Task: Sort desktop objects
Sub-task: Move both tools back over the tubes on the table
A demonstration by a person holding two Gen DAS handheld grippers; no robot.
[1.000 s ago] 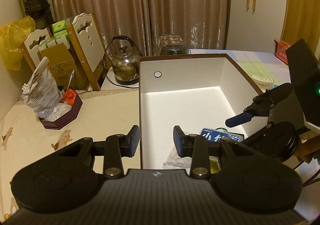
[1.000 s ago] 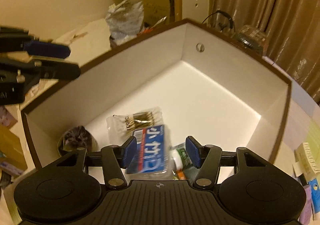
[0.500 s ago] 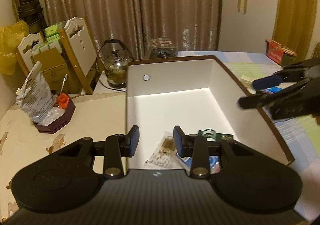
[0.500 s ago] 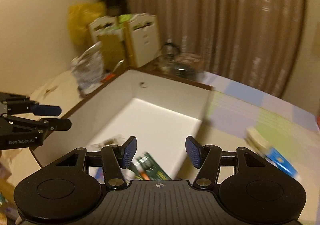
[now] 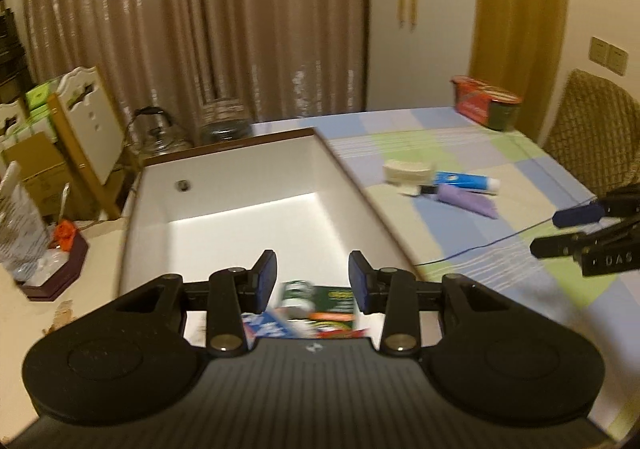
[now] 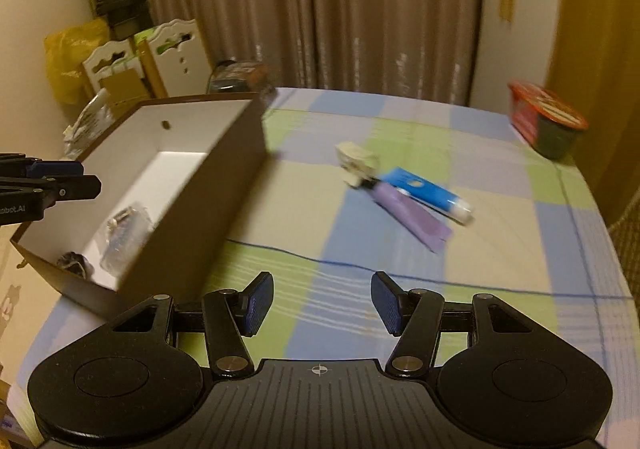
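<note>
- overhead, the left gripper (image 5: 313, 281) hangs above the near end of the white box (image 5: 256, 185), its jaws opening with nothing pinched between them; blurred packets lie on the box floor below, one green packet (image 5: 334, 295) and one blue packet (image 5: 266, 323), their print too smeared to read.
- the right gripper (image 6: 322, 309) is over the checked tablecloth (image 6: 500, 249) beside the box's brown outer wall (image 6: 208, 205), jaws parted and empty.
- still out on the cloth, well clear of the box: a blue tube (image 6: 426, 195) with a white cap, a purple tube (image 6: 412, 219) touching it, and a cream-coloured lump (image 6: 356, 165) at their far end. labels unreadable.
- a thin blue cord (image 6: 360, 267) crosses the cloth between the right gripper and those tubes.
- a red-lidded cup (image 6: 548, 121) stands near the far table edge.
- inside the box, seen from the right wrist: a clear plastic bag (image 6: 124, 237) and a small dark object (image 6: 74, 263).
- behind the box: a kettle (image 5: 158, 133), white chair backs (image 5: 90, 117), brown curtains (image 5: 192, 21).
- readable writing: "das" on the right gripper's side in the left view, and part of a word ending "bot.ai" on the left gripper's side in the right view.
</note>
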